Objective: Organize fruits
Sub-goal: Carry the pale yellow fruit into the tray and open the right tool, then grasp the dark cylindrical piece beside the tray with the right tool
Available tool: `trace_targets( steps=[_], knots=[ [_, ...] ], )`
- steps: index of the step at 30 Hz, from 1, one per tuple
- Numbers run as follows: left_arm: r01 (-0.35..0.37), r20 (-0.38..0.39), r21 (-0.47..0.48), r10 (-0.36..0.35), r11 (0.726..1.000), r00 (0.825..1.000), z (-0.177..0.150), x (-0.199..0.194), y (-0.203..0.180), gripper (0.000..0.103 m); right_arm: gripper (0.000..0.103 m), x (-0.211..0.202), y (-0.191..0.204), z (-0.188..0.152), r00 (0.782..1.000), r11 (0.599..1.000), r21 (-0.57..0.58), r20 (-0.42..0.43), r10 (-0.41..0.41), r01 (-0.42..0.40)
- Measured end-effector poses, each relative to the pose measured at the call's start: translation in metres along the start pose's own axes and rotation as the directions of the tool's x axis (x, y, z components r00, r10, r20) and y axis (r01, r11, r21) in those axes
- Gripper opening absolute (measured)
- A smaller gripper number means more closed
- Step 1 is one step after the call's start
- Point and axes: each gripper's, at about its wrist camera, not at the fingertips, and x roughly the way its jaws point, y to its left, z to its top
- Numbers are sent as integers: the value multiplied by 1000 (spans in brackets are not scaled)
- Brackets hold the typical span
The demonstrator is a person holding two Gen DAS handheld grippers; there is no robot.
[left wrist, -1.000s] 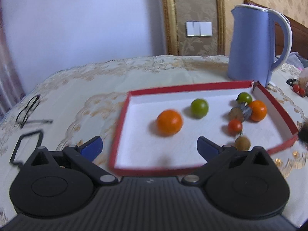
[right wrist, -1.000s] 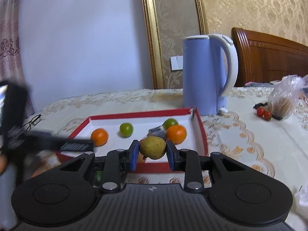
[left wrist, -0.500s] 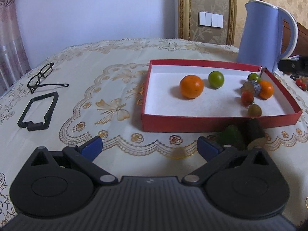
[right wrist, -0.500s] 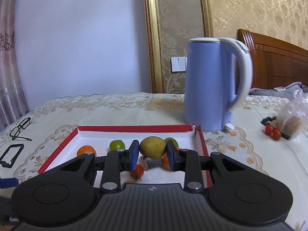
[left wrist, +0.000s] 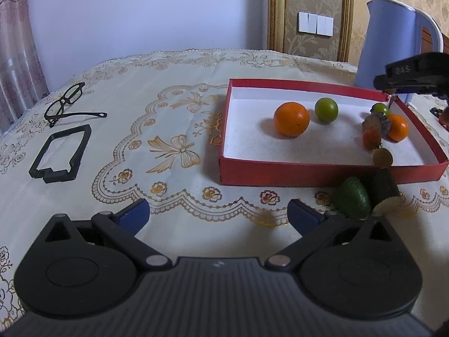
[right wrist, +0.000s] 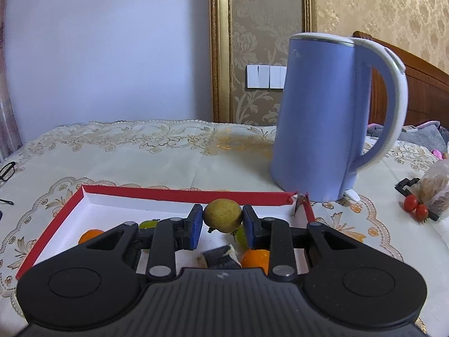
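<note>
A red box with a white floor holds a large orange, a green lime, a smaller orange, a red tomato and other small fruits. A green avocado and a dark cut piece lie on the cloth in front of the box. My left gripper is open and empty, above the cloth in front of the box. My right gripper is shut on a yellow-green pear, held above the box near its back wall.
A blue kettle stands behind the box's right corner. Black glasses and a black frame lie at the left. A plastic bag and two cherry tomatoes lie at the far right.
My left gripper has pulled back from over the box to the cloth in front of it. My right gripper has carried the pear forward over the box.
</note>
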Motion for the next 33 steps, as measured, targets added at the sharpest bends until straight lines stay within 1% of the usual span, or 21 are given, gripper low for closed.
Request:
trace_targets(
  steps=[5, 8, 10, 11, 12, 14, 17, 21, 24, 26, 28, 31, 33],
  knots=[
    [-2, -3, 3, 2, 1000, 1000, -1, 0, -1, 103, 30, 16, 6, 3, 1000, 1000, 4, -23, -5, 5],
    [-3, 0, 5, 3, 1000, 1000, -2, -2, -1, 103, 30, 24, 10, 3, 999, 1000, -17, -46, -16, 16],
    [6, 5, 9, -6, 1000, 1000, -2, -4, -1, 103, 36, 25, 11, 1, 998, 999, -31, -61, -33, 31],
    [11, 7, 11, -11, 1000, 1000, -2, -4, -1, 103, 48, 22, 10, 0, 997, 999, -36, -64, -34, 32],
    [19, 10, 13, -19, 1000, 1000, -3, -5, -2, 103, 55, 16, 8, -1, 998, 999, -30, -52, -32, 30],
    [43, 18, 15, -43, 999, 999, -3, -9, -3, 103, 55, -3, 3, -5, 1000, 1000, -14, -16, -20, 20],
    [87, 40, 22, -88, 996, 995, -6, -13, -3, 103, 55, -43, -7, -15, 999, 1000, 6, 39, -8, 7],
    [144, 93, 30, -146, 989, 985, -11, -22, -2, 103, 55, -101, -21, -41, 991, 998, 59, 134, 4, -12],
    [174, 111, 13, -174, 985, 978, -11, -25, 1, 103, 55, -126, -21, -66, 988, 996, 88, 151, 12, -25],
    [162, 118, -2, -160, 987, 980, -11, -26, 4, 103, 55, -133, -17, -81, 989, 993, 105, 144, 30, -45],
    [123, 110, -6, -121, 992, 987, -10, -26, 4, 103, 55, -132, -8, -92, 992, 993, 104, 120, 49, -62],
    [73, 120, -4, -72, 997, 990, -11, -26, 7, 103, 55, -123, 10, -98, 993, 994, 58, 79, 89, -94],
    [82, 117, -13, -80, 997, 990, -12, -24, 10, 103, 55, -115, 23, -100, 995, 996, 32, 59, 83, -85]
  ],
)
